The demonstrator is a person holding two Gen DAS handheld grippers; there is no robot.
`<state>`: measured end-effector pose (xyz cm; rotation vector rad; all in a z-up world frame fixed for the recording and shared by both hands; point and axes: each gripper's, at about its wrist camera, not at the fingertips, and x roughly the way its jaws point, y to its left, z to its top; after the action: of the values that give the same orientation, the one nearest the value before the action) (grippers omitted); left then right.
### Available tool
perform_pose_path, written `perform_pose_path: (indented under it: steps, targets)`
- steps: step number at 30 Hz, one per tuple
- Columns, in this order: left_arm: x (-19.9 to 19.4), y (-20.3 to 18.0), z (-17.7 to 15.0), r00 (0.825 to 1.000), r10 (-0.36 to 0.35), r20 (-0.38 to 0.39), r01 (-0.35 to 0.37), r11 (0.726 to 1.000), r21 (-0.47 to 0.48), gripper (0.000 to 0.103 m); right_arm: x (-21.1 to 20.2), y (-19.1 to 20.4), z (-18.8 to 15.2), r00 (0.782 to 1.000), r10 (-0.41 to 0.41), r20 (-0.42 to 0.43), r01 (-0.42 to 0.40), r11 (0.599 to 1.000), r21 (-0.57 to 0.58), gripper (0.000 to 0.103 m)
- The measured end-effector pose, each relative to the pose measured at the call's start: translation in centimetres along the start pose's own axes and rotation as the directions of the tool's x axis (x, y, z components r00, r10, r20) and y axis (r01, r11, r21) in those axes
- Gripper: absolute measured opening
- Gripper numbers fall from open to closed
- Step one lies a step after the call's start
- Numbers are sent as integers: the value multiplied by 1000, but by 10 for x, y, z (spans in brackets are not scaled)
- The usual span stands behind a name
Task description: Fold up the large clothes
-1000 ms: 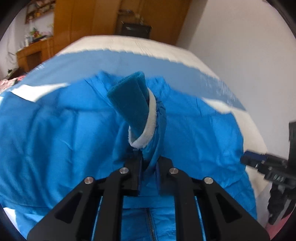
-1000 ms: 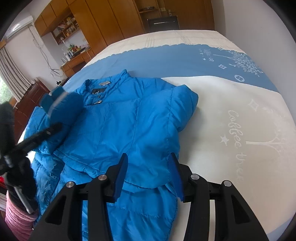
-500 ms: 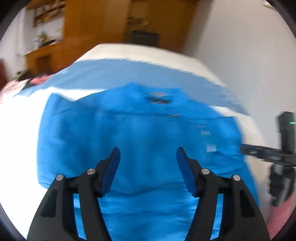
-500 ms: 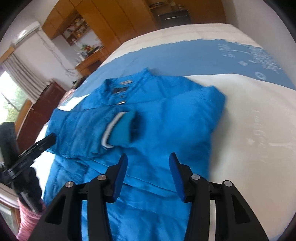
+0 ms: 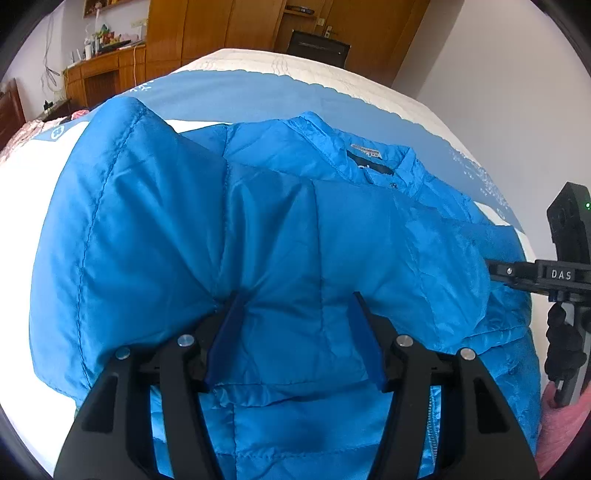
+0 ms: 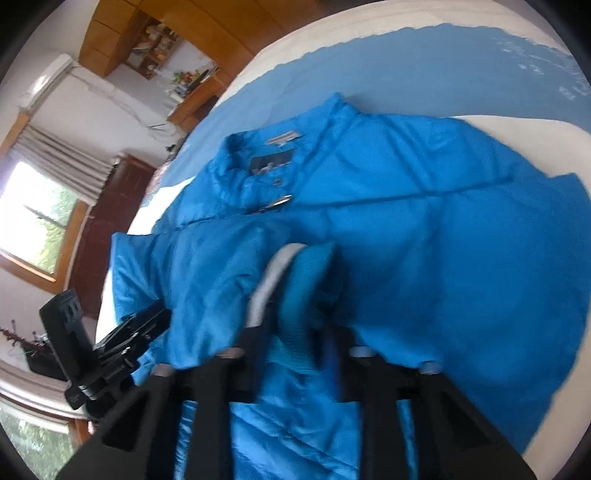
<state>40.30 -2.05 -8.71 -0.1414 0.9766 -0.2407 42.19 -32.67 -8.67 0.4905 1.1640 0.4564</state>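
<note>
The left gripper [image 5: 295, 343] has its jaws about half apart and easing inward, with a puffy fold of the jacket [image 5: 280, 236] bulging between the blue pads; the pads sit against the fabric's sides, but whether they press it cannot be told. The right gripper [image 6: 291, 343] is closing, its jaws narrow around the knit cuff [image 6: 303, 295] of a sleeve, which stands up between them; the view is blurred, yet the cuff looks pinched.

The jacket lies flat on the bed [image 5: 258, 62], front up, its long axis running away from both grippers, hem nearest and collar [image 5: 373, 158] farthest. The cuffed sleeve is folded across the jacket's chest. In the right wrist view, the left gripper's body [image 6: 96, 350] sits at the jacket's left edge.

Beyond the jacket's collar the bedspread shows a blue band, then white. Past the bed stand a wooden wardrobe [image 5: 229, 29] and a desk [image 5: 107, 74] cluttered with small items; a curtained window [image 6: 40, 210] is off to the jacket's left.
</note>
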Motion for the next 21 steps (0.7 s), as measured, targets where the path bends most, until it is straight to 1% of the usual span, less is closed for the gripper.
perform_pose_path:
  steps: [2, 3, 4, 5, 8, 10, 11, 13, 16, 18, 21]
  targets:
    - [-14, 2, 1, 1000, -26, 15, 26, 999, -20, 55, -16, 6, -4, 998, -34, 49, 36, 999, -38, 14]
    - [-25, 4, 2, 998, -44, 37, 44, 999, -23, 55, -26, 6, -5, 996, -48, 71, 51, 998, -42, 14]
    - [-32, 4, 4, 997, -40, 61, 42, 999, -19, 55, -38, 5, -7, 992, -70, 101, 74, 996, -42, 14]
    - [-41, 4, 6, 996, -23, 91, 24, 1000, -13, 55, -51, 2, -9, 987, -91, 133, 97, 995, -37, 14]
    - [-57, 11, 13, 990, 17, 142, -14, 1000, -21, 55, -82, -11, -16, 974, -143, 174, 147, 989, -11, 14]
    - [-56, 19, 17, 991, 31, 131, -26, 999, -43, 55, -94, -21, -20, 971, -151, 183, 152, 988, 6, 14]
    - [-51, 24, 18, 992, 53, 115, -47, 997, -56, 55, -98, -26, -23, 970, -157, 188, 156, 988, 18, 14]
    - [-39, 29, 19, 993, 92, 78, -88, 995, -53, 53, -101, -37, -28, 963, -189, 191, 185, 982, 42, 14]
    - [-21, 37, 17, 993, 110, 40, -107, 992, -62, 51, -87, -52, -31, 968, -201, 150, 193, 979, 71, 14]
    - [-17, 41, 15, 993, 110, 35, -107, 992, -65, 51, -74, -60, -32, 971, -207, 124, 198, 977, 83, 14]
    - [-11, 38, 11, 990, 135, 35, -134, 990, -32, 51, -63, -67, -34, 972, -207, 113, 197, 976, 88, 15]
